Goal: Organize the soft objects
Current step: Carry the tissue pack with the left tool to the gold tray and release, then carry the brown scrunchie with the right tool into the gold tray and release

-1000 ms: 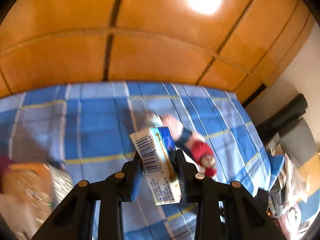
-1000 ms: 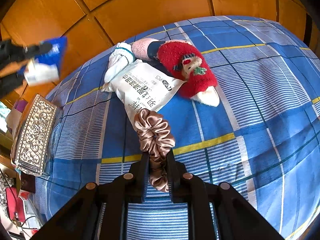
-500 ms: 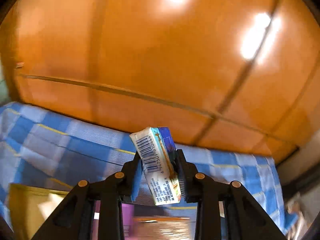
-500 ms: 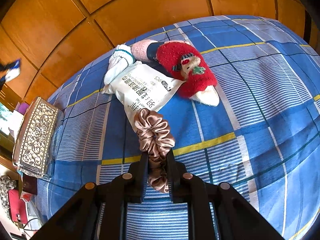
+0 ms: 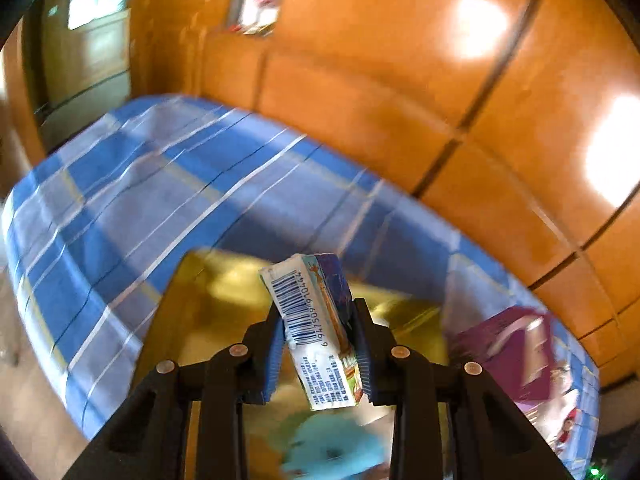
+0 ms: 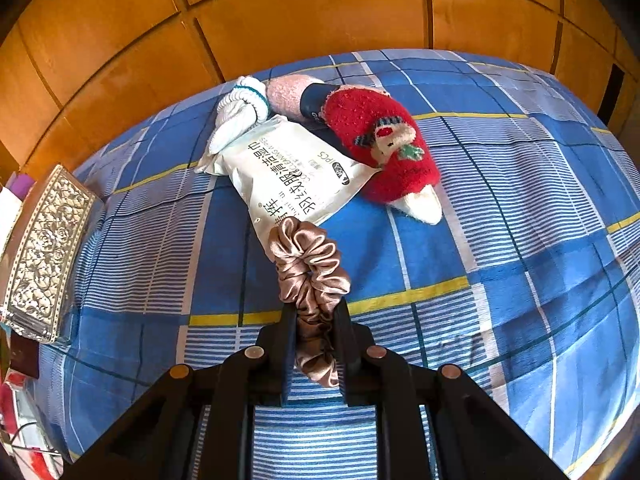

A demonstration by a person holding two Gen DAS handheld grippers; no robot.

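My left gripper (image 5: 318, 330) is shut on a small tissue pack (image 5: 312, 328) with a barcode, held over an open gold-lined box (image 5: 200, 304). A blurred light-blue fluffy thing (image 5: 336, 452) lies in that box below the fingers. My right gripper (image 6: 314, 320) is shut on a pink-brown satin scrunchie (image 6: 308, 264), just above the blue checked bedspread (image 6: 500, 240). Beyond it lie a white wipes pack (image 6: 288, 168), a red fuzzy sock (image 6: 384, 140) with a reindeer face, a pink sock (image 6: 286, 94) and a white sock (image 6: 240, 110).
An orange wooden headboard (image 6: 300, 8) runs behind the bed. A silver embossed box (image 6: 44, 248) lies at the bed's left edge, with clutter beyond it. A purple box (image 5: 516, 344) lies right of the gold one. A cabinet (image 5: 88, 40) stands far left.
The left gripper has swung fast to the left with the tissue pack, from over the socks to above the gold-lined box. The right gripper has stayed put with the scrunchie.
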